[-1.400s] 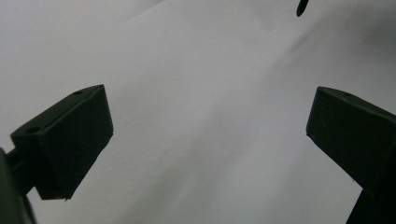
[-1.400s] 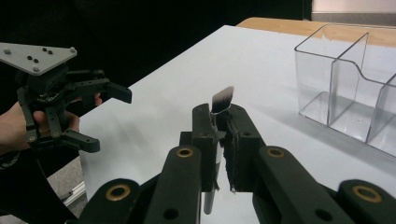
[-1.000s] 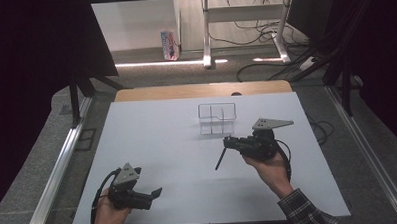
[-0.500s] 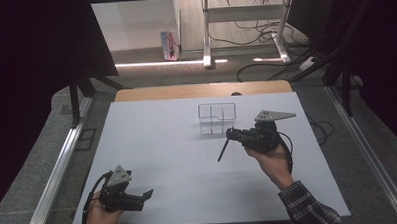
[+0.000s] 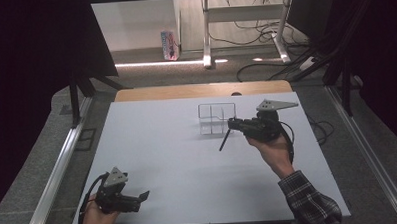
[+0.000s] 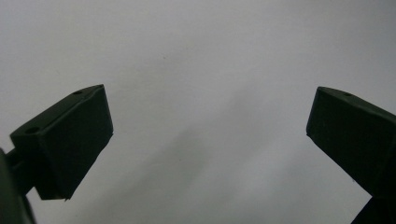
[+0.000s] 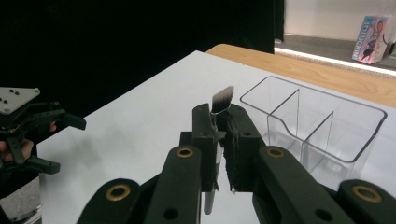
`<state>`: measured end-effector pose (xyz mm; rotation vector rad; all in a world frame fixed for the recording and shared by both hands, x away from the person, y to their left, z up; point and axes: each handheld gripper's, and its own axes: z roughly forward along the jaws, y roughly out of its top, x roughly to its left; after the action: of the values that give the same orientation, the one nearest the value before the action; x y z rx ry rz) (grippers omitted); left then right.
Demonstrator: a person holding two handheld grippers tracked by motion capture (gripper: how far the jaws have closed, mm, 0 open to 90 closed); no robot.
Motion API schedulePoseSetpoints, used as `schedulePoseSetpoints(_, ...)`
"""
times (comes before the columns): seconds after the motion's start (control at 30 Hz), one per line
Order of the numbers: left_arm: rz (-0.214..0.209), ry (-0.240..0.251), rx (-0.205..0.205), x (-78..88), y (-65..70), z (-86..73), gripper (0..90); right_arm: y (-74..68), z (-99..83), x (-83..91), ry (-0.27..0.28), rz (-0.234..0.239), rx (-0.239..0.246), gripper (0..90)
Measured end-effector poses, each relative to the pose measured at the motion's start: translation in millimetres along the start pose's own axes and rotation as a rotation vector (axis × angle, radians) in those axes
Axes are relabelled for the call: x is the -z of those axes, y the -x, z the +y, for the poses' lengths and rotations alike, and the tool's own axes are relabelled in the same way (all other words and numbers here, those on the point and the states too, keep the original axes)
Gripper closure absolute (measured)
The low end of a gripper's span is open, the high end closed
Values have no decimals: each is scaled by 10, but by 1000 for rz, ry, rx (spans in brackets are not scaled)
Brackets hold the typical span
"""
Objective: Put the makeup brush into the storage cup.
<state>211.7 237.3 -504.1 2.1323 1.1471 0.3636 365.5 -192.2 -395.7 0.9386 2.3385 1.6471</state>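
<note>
My right gripper (image 5: pixel 233 124) hovers over the white table just right of a clear plastic organizer (image 5: pixel 216 118) with several compartments. Its jaws are shut on a thin black brush (image 5: pixel 225 140), whose handle hangs down and to the left. In the right gripper view the brush (image 7: pixel 222 99) shows its flat bristle tip above my right gripper (image 7: pixel 217 125), with the organizer (image 7: pixel 322 122) close behind at the right. My left gripper (image 5: pixel 143 197) sits low near the table's front left corner, held in a hand. My left gripper (image 6: pixel 210 135) is open, with bare table surface between its jaws.
The white table (image 5: pixel 152 143) ends in a wooden strip (image 5: pixel 196 91) at the far side. Beyond it on the floor stand a colourful carton (image 5: pixel 168 44), metal desk legs (image 5: pixel 207 36) and cables. Metal rails run along both sides.
My right gripper has carried the brush away from the person and upward, closer to the organizer. The left gripper has shifted slightly toward the front left corner.
</note>
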Motion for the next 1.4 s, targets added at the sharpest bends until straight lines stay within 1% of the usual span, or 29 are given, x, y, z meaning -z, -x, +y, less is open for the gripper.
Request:
schedulePoseSetpoints(0.1, 0, 1, -2, 1, 3, -1, 12, 17, 29, -20, 3, -3, 6, 833)
schedulePoseSetpoints(0.3, -4, -5, 9, -6, -6, -3, 11, 69, 88, -39, 23, -9, -6, 833)
schedulePoseSetpoints(0.53, -8, -8, 4, -13, -1, -4, 11, 127, 182, -32, 50, -17, -17, 833)
schedulePoseSetpoints(0.83, -12, -6, 7, -11, -4, -6, 10, 203, 284, -55, 69, -32, -21, 834)
schedulePoseSetpoints(1.23, -21, -5, 6, -13, -8, -8, 9, 252, 461, -93, 86, -49, -6, 833)
schedulePoseSetpoints(1.4, -22, -9, 1, -17, -5, -7, 9, 280, 530, -99, 93, -64, -2, 834)
